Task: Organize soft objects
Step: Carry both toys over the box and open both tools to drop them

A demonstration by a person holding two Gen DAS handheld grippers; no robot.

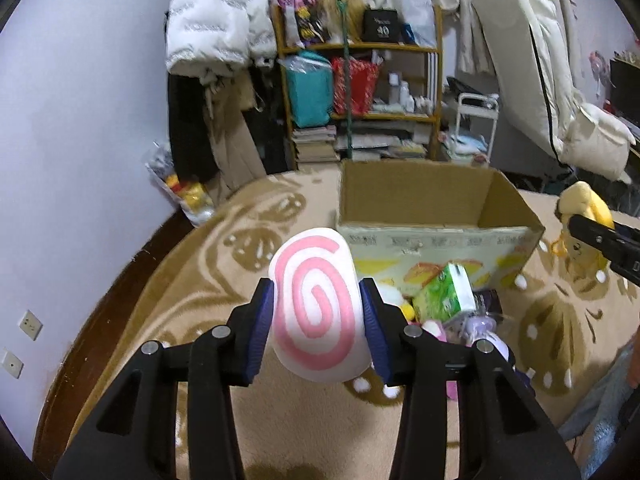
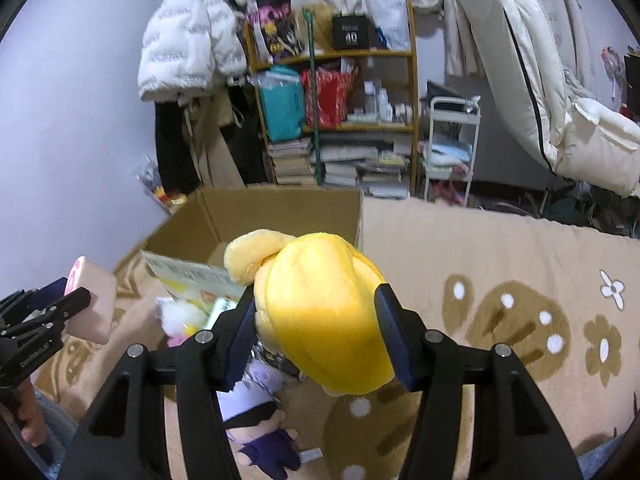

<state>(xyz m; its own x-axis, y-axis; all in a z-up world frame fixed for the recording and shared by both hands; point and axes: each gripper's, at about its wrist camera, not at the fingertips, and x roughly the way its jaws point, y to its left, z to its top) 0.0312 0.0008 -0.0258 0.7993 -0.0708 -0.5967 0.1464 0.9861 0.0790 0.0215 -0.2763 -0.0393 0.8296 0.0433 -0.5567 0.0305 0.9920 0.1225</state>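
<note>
My left gripper [image 1: 318,314] is shut on a white cushion with a pink spiral [image 1: 316,304] and holds it above the carpet, short of an open cardboard box [image 1: 432,208]. The cushion also shows in the right wrist view [image 2: 94,300]. My right gripper [image 2: 316,320] is shut on a yellow plush toy [image 2: 324,312], held up near the box [image 2: 280,212]; the toy shows at the right edge of the left wrist view [image 1: 580,220]. Several soft toys lie before the box: a green pack [image 1: 444,292] and a purple doll [image 2: 260,420].
A beige patterned carpet [image 2: 500,280] covers the floor. A cluttered wooden shelf [image 1: 360,92], hanging coats [image 1: 216,20], a white trolley [image 2: 452,144] and a leaning white mattress [image 1: 532,72] stand behind the box. A bag of toys [image 1: 184,192] sits by the left wall.
</note>
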